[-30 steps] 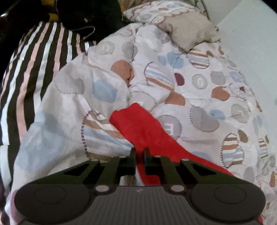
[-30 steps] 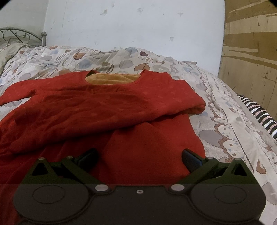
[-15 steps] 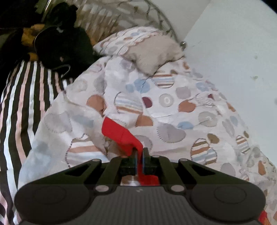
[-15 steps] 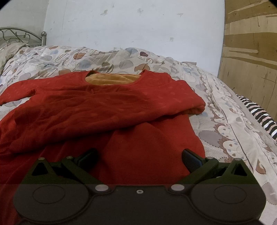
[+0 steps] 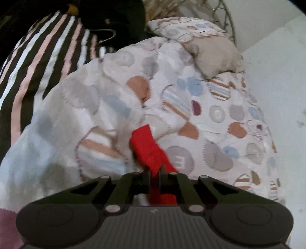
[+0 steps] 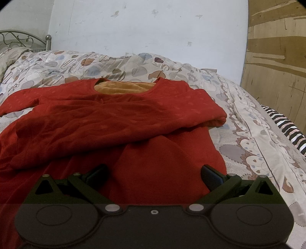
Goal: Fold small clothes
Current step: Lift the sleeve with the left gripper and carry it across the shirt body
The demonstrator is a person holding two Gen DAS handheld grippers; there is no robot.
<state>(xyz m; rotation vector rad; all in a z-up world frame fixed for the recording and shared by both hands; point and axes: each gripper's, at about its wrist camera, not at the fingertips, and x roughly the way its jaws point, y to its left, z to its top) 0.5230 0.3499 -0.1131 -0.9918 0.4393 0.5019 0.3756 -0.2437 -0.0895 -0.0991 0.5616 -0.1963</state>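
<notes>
A red long-sleeved shirt (image 6: pixel 118 122) with a mustard lining at the neck lies spread on the patterned quilt (image 6: pixel 254 145), its right sleeve folded across the chest. My right gripper (image 6: pixel 153 172) hovers open above the shirt's lower half, nothing between its fingers. In the left wrist view my left gripper (image 5: pixel 154 168) is shut on the red sleeve (image 5: pixel 149 147), whose cuff end sticks out forward past the fingertips above the quilt (image 5: pixel 210 118).
A grey pillow (image 5: pixel 216 55) and a metal bedhead (image 5: pixel 227 21) lie at the far end. A black-and-pink striped blanket (image 5: pixel 38 57) and a dark bundle (image 5: pixel 111 17) sit to the left. The white wall (image 6: pixel 149 28) runs behind the bed; a wooden panel (image 6: pixel 275 57) stands at the right.
My left gripper has lifted the sleeve off the quilt, so less red cloth shows ahead of it, and the view has swung across the pillow and bedhead. The right gripper has not moved.
</notes>
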